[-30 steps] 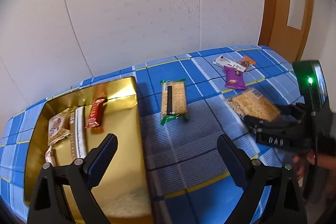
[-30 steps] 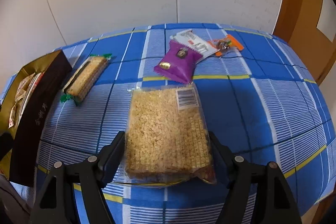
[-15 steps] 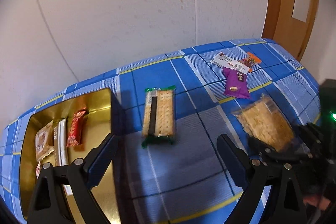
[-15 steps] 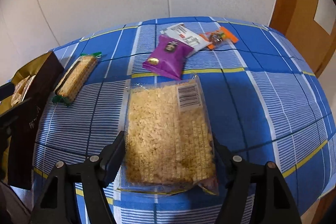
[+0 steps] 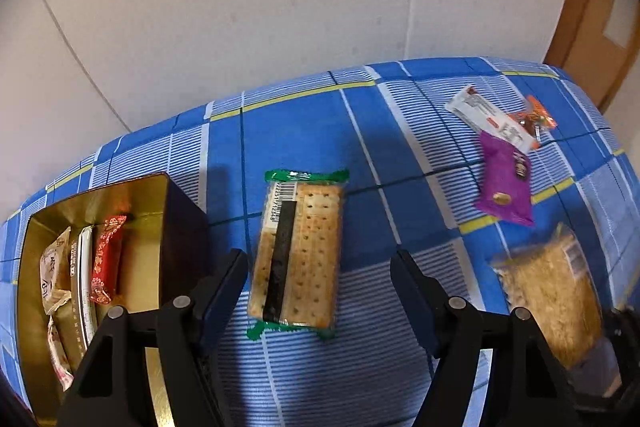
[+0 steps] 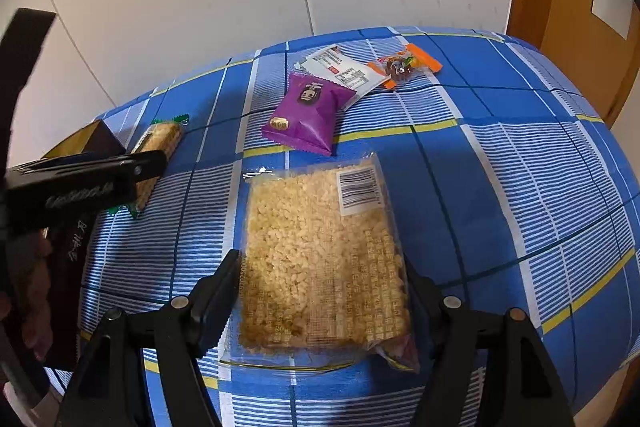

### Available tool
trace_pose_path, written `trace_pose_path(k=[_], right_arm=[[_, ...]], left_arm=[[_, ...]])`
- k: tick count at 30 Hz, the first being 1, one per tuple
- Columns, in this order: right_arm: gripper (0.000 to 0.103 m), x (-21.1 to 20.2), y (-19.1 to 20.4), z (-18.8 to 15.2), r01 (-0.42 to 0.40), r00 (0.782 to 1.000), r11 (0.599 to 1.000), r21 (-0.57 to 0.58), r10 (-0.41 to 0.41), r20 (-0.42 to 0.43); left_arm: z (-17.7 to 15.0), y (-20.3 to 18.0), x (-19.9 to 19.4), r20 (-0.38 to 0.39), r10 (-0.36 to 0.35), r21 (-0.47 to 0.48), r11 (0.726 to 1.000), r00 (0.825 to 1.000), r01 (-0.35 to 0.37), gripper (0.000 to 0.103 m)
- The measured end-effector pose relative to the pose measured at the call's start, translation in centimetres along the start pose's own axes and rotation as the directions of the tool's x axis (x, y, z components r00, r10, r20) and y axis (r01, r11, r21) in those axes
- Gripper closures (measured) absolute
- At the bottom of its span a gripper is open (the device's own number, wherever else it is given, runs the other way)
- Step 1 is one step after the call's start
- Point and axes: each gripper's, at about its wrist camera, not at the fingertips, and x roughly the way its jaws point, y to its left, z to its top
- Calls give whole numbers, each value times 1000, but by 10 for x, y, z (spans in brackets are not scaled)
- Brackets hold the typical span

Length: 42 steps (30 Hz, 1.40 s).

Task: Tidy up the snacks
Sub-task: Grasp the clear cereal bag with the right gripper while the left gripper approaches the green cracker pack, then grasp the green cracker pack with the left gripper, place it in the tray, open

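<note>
Blue-checked tablecloth now fills most of the left wrist view: over the last second the left gripper has travelled off the gold box and come down over the cracker pack, which a second ago lay well ahead of it. Its jaws are closing, with the pack between them but the pads not yet in contact, a gap showing on either side. Judgement: this is the approach to a pick, the pack being the next item for the box, which already holds several wrapped snacks. The cracker pack lies flat on the cloth just right of the box, long axis running away from the camera, barcode end farthest, so the fingers straddle its short width. The right gripper has barely moved and brackets the near end of the rice-crisp pack; its fingers sit against the wrapper's edges, apparently gripping it. That pack also points lengthwise away, barcode end far.
</note>
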Motion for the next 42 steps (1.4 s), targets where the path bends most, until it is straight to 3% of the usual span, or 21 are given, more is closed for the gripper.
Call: trace_pose_path(k=[7, 11, 13, 23, 31, 42], right_arm=[[29, 0, -4, 0, -26, 1000, 999, 27, 26, 1], [29, 0, -4, 0, -28, 1000, 999, 33, 28, 1], [29, 1, -4, 1, -28, 1000, 999, 31, 28, 0], [29, 1, -4, 1, -26, 1000, 999, 30, 26, 1], [29, 1, -3, 0, -25, 1000, 999, 36, 25, 3], [29, 2, -3, 1, -19, 1000, 999, 33, 19, 5]], left_arm=[[1, -1, 17, -11, 37, 38, 999, 999, -37, 31], [0, -2, 20, -11, 31, 42, 999, 999, -31, 41], [-1, -4, 18, -6, 5, 50, 999, 1000, -4, 53], [-28, -23, 1, 57, -26, 99, 995, 998, 20, 53], [-22, -17, 6, 31, -54, 34, 998, 998, 53, 54], [-36, -9, -25, 114, -80, 18, 997, 990, 79, 55]])
